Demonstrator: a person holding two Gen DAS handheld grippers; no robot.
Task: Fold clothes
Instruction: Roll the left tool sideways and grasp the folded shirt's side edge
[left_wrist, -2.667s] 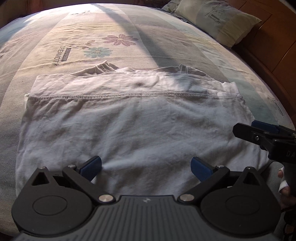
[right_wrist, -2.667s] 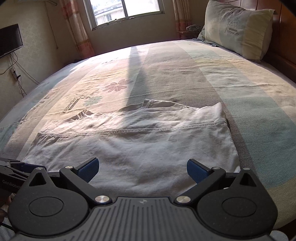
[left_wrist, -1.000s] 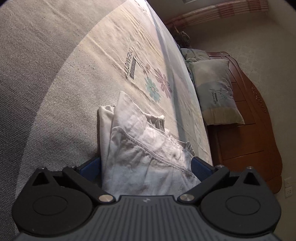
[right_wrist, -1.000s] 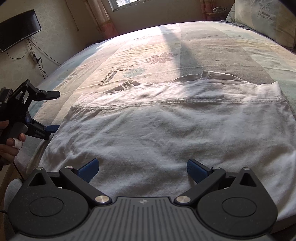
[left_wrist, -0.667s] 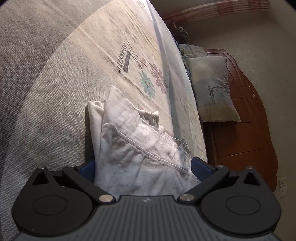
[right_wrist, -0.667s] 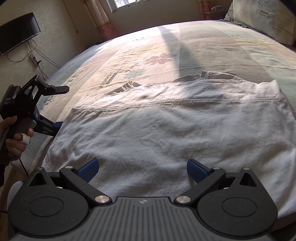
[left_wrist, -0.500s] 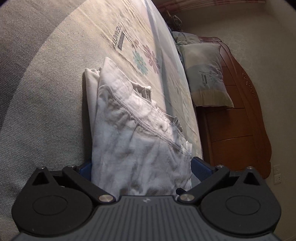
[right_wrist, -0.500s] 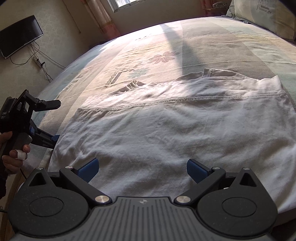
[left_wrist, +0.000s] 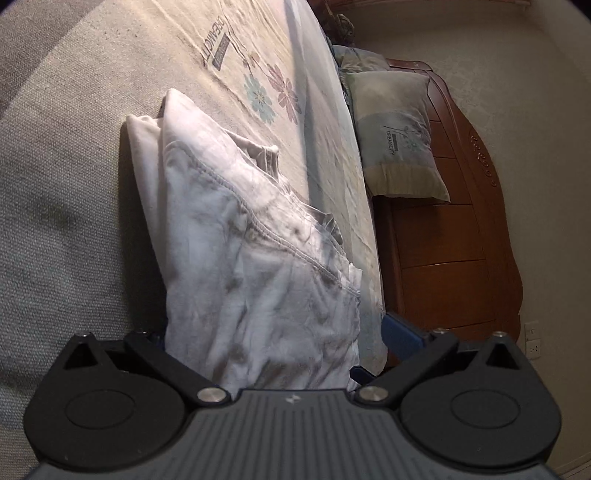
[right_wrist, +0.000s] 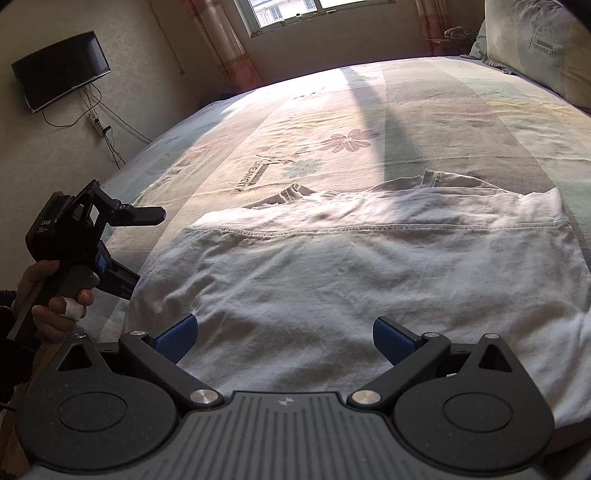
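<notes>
Left gripper (left_wrist: 273, 334) up first: jaws spread wide, rumpled side edge of the white T-shirt (left_wrist: 258, 258) lying in the gap between them, no squeeze on it. Only one blue pad (left_wrist: 400, 334) showing on that camera, the other hidden behind the cloth. From the right wrist view, same tool at the shirt's left edge, one finger above the cloth, one down at bed level, "DAS" in white on its black body. Left hand (right_wrist: 55, 310) round the grey handle, white wrap on one fingertip.

Right gripper (right_wrist: 284, 338) now: equally wide apart, both blue pads in plain sight, poised over the near edge of the shirt, nothing between them but air.

And the shirt itself: flat on the bed sheet (right_wrist: 443, 110), close to the near edge, bottom part folded up over the chest, stitched hem running straight across, collar peeking out beyond.

Writing to read: "DREAMCITY" printed on the sheet beside pink and blue flowers, just beyond the collar. Same word on the pillow (right_wrist: 543, 51) against the wooden headboard (left_wrist: 443, 240). Dark TV (right_wrist: 61, 70) on the far wall, window (right_wrist: 291, 14) bright behind.
</notes>
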